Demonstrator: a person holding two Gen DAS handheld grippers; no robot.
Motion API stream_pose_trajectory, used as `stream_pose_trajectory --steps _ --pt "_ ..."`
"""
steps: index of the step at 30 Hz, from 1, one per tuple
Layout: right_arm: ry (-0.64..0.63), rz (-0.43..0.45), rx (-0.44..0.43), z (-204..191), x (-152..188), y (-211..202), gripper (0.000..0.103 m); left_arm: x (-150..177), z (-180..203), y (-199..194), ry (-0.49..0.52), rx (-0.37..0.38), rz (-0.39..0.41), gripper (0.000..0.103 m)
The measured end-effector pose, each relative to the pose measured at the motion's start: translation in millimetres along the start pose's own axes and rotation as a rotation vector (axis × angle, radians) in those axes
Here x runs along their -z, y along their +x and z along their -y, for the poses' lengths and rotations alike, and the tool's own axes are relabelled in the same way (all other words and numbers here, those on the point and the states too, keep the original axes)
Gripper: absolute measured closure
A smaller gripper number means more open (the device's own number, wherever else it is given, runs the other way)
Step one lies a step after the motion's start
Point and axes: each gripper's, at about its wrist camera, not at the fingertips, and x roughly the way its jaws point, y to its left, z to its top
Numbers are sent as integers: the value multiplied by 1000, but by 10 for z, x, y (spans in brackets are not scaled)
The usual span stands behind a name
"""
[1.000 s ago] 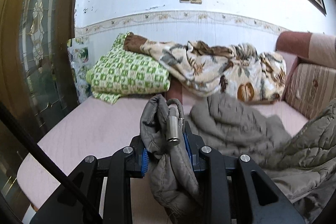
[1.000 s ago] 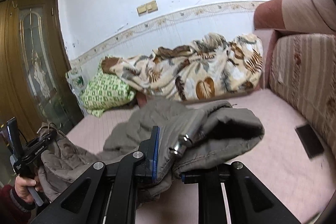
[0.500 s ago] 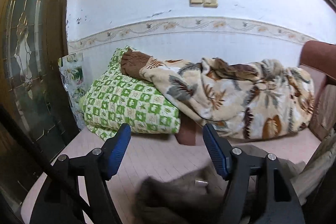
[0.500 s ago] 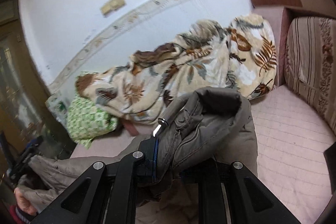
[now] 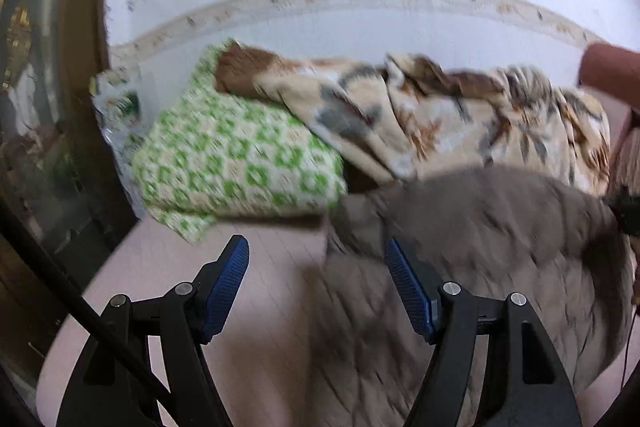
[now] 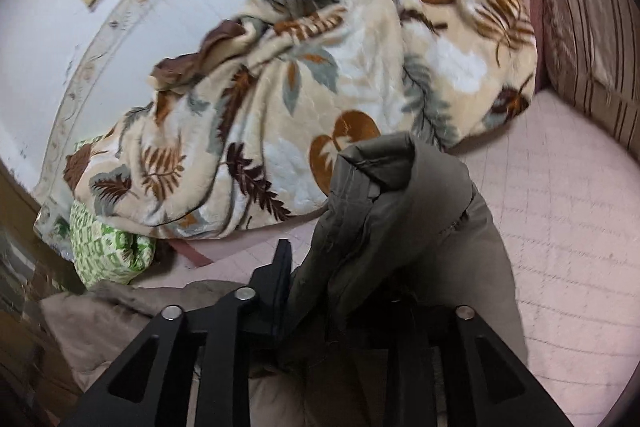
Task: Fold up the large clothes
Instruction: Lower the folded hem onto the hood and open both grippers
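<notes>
The right gripper [image 6: 340, 267] is opening, with a fold of the olive-grey jacket [image 6: 400, 211] between its fingers [image 6: 276, 279]. Behind the jacket a leaf-patterned blanket [image 6: 304, 75] lies on the pink sofa seat [image 6: 568, 219], beside a green checked pillow [image 6: 108, 247].

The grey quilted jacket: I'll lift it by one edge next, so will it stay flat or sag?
The jacket will likely sag: it drapes in soft folds between the opening right gripper. Its quilted padding suggests bulk, probably little weight.
</notes>
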Motion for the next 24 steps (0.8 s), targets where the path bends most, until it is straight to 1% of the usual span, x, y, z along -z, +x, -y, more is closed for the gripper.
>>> stream_pose_trajectory --steps 1,2,3,4,5,6,8,10,13,16,17,19,21,23,24 --pt "20 -15 -12 27 4 51 55 56 47 65 6 8 -19 32" --pt "33 -16 -26 44 2 62 48 112 91 127 11 23 -41 32" --pt "41 -2 -37 61 6 30 45 194 163 232 16 48 -72 32" --pt "39 14 -40 67 -2 -6 35 253 210 304 17 53 -88 32" --pt "30 37 -39 82 -16 -79 30 281 240 364 17 56 -100 32" --pt "29 47 -37 82 -33 -112 30 340 297 444 22 74 -120 32" --pt "29 59 -72 121 -38 -230 30 414 392 549 37 90 -140 32" --pt "-21 34 -78 72 27 -274 30 481 496 658 63 100 -158 32" --pt "-129 -28 -97 -63 271 -271 30 551 618 792 88 107 -180 32" --pt "-247 -82 -67 -189 558 -159 30 591 651 927 74 104 -211 32" --pt "-301 -98 -29 -233 653 -79 30 611 658 999 70 98 -227 32" --pt "-357 -123 34 -238 762 70 30 657 676 1136 72 82 -264 32" --pt "-380 -165 69 -167 843 263 30 737 686 1283 76 72 -308 32" --pt "-366 -198 72 -66 870 385 29 790 678 1398 66 59 -339 31" --pt "-341 -223 68 -5 872 454 28 818 672 1464 55 65 -360 31"
